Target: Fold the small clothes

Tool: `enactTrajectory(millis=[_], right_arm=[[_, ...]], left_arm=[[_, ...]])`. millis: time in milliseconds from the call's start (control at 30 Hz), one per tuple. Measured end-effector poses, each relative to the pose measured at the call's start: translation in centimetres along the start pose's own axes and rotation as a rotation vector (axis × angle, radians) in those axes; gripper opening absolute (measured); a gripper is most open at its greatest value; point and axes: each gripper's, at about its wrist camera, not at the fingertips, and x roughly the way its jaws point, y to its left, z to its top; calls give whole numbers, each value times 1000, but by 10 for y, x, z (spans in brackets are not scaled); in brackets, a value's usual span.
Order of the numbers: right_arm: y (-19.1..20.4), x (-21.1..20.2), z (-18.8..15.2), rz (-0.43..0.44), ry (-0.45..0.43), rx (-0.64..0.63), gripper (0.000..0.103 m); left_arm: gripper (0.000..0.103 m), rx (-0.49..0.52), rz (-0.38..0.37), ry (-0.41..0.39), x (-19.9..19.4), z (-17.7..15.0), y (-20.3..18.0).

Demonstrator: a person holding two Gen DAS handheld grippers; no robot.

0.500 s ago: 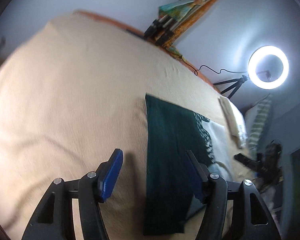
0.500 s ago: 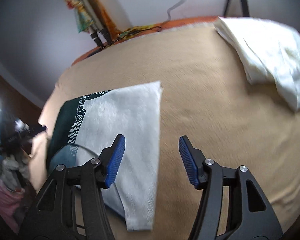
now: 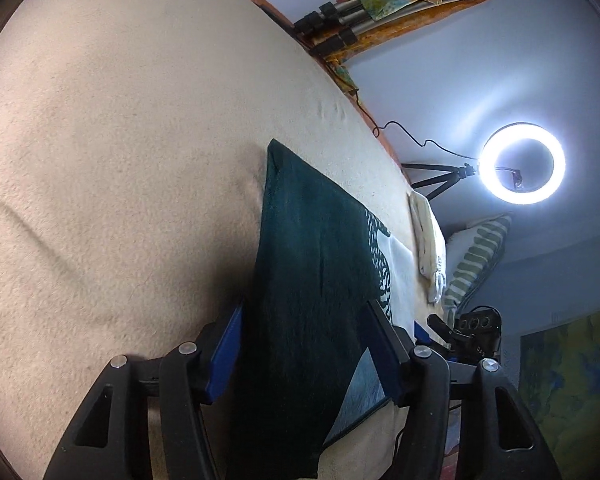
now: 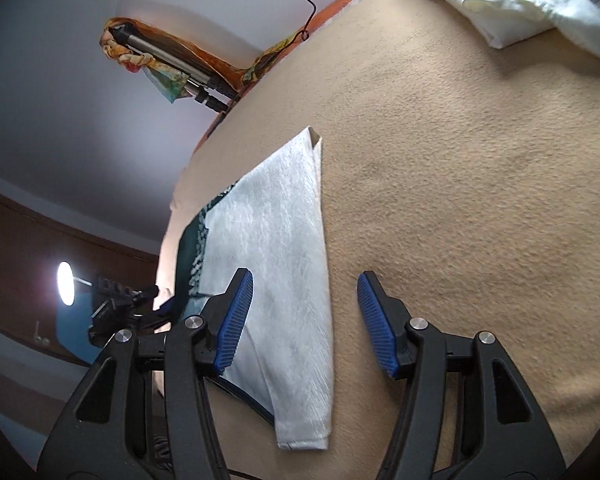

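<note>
A small garment lies flat on a beige blanket. Its dark green half fills the left wrist view; its white half shows in the right wrist view. My left gripper is open, its blue-padded fingers straddling the near left edge of the green part. My right gripper is open, straddling the white part's right edge low over the cloth. Neither holds anything.
A folded white cloth lies at the far right of the blanket. A ring light on a tripod, a striped pillow and bundled tripod legs stand beyond the bed edge.
Both grippers have moved forward and down onto the garment's near edges. The left one now straddles the green edge that was beside it before. Both stay open.
</note>
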Motion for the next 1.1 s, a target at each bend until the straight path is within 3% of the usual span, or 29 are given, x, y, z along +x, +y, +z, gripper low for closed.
enactTrajectory(millis=[200, 267, 300, 333, 400, 567, 800, 967, 1100], right_arm=[[16, 29, 5, 25, 19, -5, 47], [28, 37, 5, -5, 39, -35, 41], [35, 41, 4, -40, 51, -58, 31], [41, 43, 4, -70, 61, -83, 16], [55, 43, 1, -125, 71, -147, 9], [91, 32, -2, -225, 35, -281, 6], [117, 2, 2, -301, -27, -367, 6], [122, -27, 9, -330, -68, -407, 5], [108, -46, 18, -372, -93, -383, 5]], left_arm=[[56, 54, 11, 4, 21, 6, -17], [35, 74, 29, 13, 26, 6, -20], [12, 73, 34, 36, 30, 6, -21], [9, 74, 40, 38, 31, 4, -21], [3, 118, 64, 21, 31, 0, -29], [2, 244, 98, -20, 17, -6, -58], [0, 323, 67, -42, 10, -10, -99], [0, 397, 45, -31, 28, -15, -132], [0, 385, 27, 9, 58, -18, -143]])
